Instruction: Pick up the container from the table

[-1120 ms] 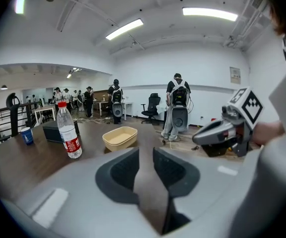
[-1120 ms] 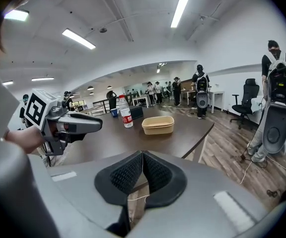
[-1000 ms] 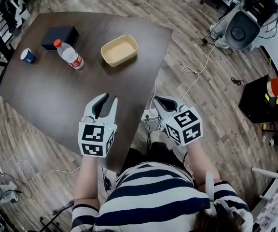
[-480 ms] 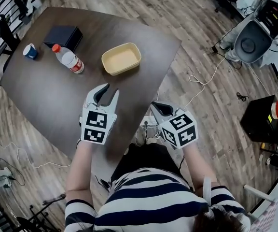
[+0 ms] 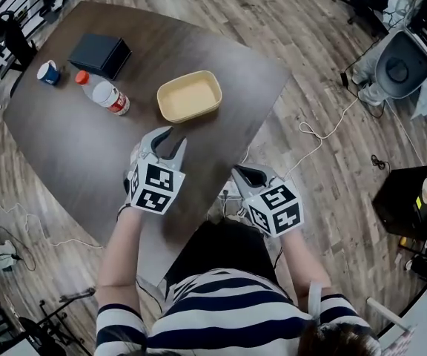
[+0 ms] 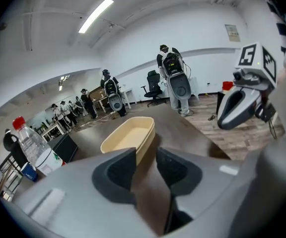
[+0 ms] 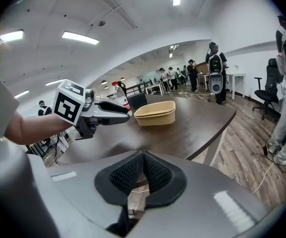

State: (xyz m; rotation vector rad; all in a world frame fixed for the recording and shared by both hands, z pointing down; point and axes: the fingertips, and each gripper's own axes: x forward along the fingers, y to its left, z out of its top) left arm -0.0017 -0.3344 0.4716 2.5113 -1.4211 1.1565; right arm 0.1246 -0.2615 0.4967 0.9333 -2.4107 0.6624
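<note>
The container (image 5: 190,96) is a shallow beige tub, standing empty on the dark table (image 5: 80,162). It also shows in the left gripper view, container (image 6: 129,139), straight ahead, and in the right gripper view, container (image 7: 156,113), further off. My left gripper (image 5: 169,138) hovers over the table a short way in front of the tub, jaws open with nothing between them. My right gripper (image 5: 245,175) hangs off the table's near right edge, jaws shut and empty.
A plastic bottle (image 5: 102,93) with a red cap lies left of the tub. Behind it are a dark box (image 5: 100,54) and a small blue-and-white cup (image 5: 47,72). White cables (image 5: 313,136) trail on the wooden floor to the right.
My left gripper has moved forward toward the tub. The right gripper has shifted slightly forward along the table's edge. The whole view has moved closer to the table.
</note>
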